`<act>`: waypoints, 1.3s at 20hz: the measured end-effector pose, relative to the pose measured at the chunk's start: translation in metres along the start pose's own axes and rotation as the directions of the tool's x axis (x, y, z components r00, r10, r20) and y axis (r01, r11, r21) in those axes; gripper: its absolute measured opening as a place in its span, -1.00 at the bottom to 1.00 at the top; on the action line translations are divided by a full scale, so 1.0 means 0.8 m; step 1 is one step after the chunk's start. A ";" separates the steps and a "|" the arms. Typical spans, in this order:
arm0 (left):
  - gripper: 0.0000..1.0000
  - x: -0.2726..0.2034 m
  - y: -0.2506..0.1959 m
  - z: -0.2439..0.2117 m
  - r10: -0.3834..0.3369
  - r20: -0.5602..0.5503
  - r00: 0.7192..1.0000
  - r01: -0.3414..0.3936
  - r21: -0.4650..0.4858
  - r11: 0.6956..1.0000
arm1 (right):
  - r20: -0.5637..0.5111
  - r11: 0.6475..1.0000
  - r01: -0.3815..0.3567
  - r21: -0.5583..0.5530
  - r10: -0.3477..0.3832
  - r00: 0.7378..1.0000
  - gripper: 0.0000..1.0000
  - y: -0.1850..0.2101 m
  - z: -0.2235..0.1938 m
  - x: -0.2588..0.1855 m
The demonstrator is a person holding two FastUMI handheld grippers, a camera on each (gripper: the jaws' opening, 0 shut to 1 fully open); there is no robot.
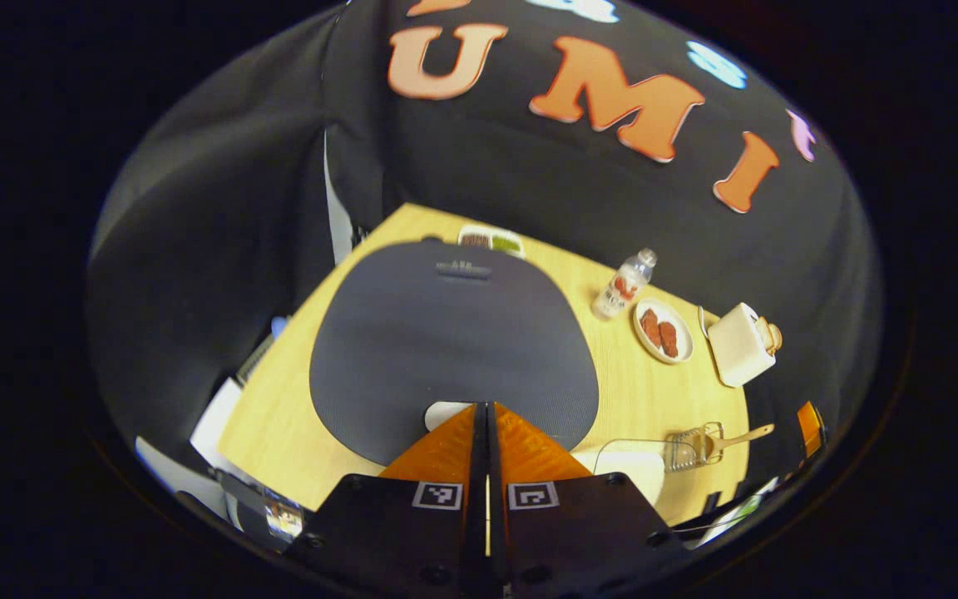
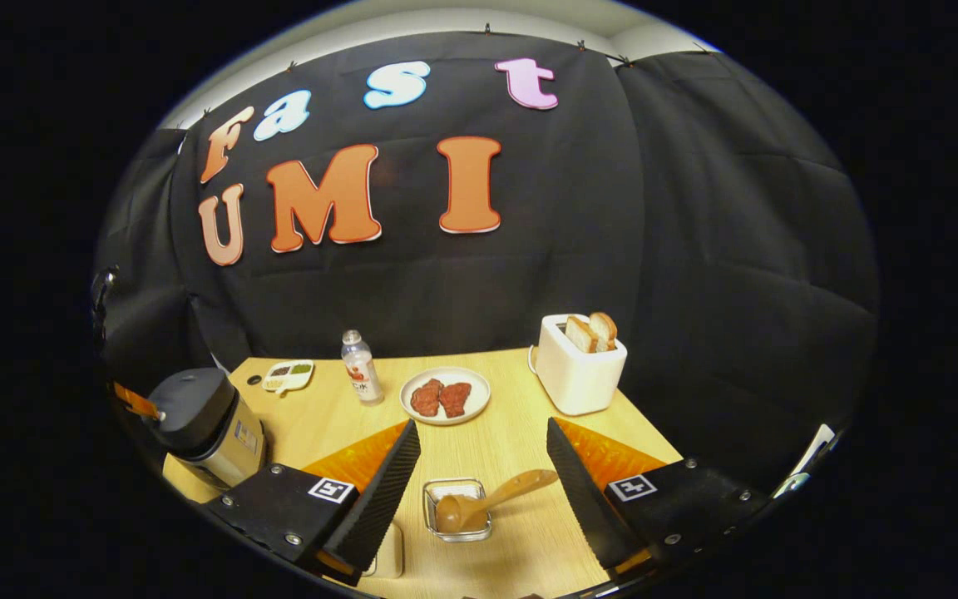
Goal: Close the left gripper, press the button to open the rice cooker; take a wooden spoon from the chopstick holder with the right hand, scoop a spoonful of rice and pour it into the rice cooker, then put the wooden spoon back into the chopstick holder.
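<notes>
The button step is judged to be in hand: in the left gripper view the left gripper is seen at lower centre with its fingers pressed together, poised above the front edge of the cooker, whose lid is still down; a short downward push on the pale button just beside the tips is what the next move calls for. Further right in that view, the spoon lies in the holder at the lower right. In the right gripper view the cooker stands at the left edge, and the right gripper is held wide apart, level, empty, aimed at the spoon in the holder at lower centre
</notes>
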State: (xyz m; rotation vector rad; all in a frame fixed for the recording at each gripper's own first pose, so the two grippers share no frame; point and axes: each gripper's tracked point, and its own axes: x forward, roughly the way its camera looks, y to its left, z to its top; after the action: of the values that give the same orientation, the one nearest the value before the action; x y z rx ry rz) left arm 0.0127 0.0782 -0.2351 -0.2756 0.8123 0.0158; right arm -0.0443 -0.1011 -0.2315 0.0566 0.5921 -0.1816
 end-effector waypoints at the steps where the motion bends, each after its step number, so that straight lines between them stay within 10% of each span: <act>1: -0.96 -0.012 -0.002 0.023 0.024 0.108 0.994 -0.029 0.042 0.999 | -0.030 1.000 0.009 0.020 -0.008 1.000 0.91 -0.006 -0.013 0.003; 5: -0.87 -0.073 -0.003 0.113 0.105 0.415 0.904 -0.187 0.161 0.969 | -0.150 0.993 0.025 0.113 -0.007 0.989 0.90 -0.017 -0.070 0.012; 10: -0.70 -0.120 -0.005 0.118 0.134 0.487 0.863 -0.208 0.100 0.973 | -0.240 0.987 0.007 0.158 0.031 0.970 0.88 -0.012 -0.122 0.035; 18: -0.26 -0.145 -0.047 0.081 0.109 0.505 0.857 -0.225 0.175 0.958 | -0.255 0.943 -0.066 0.326 0.155 0.954 0.58 0.007 -0.150 0.073; 22: 0.56 -0.151 -0.078 0.065 0.065 0.498 0.865 -0.195 0.214 0.957 | -0.228 0.944 -0.115 0.309 0.190 0.955 0.37 0.019 -0.142 0.085; 26: 0.63 -0.154 -0.093 0.044 0.055 0.484 0.873 -0.193 0.241 0.951 | -0.231 0.947 -0.075 0.313 0.152 0.961 0.07 0.014 -0.153 0.110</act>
State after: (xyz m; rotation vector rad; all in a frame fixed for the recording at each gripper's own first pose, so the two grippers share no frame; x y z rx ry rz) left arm -0.0383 0.0263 -0.1064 0.0575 0.3331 0.0856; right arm -0.0375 -0.0912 -0.3821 0.4157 0.8104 -0.1512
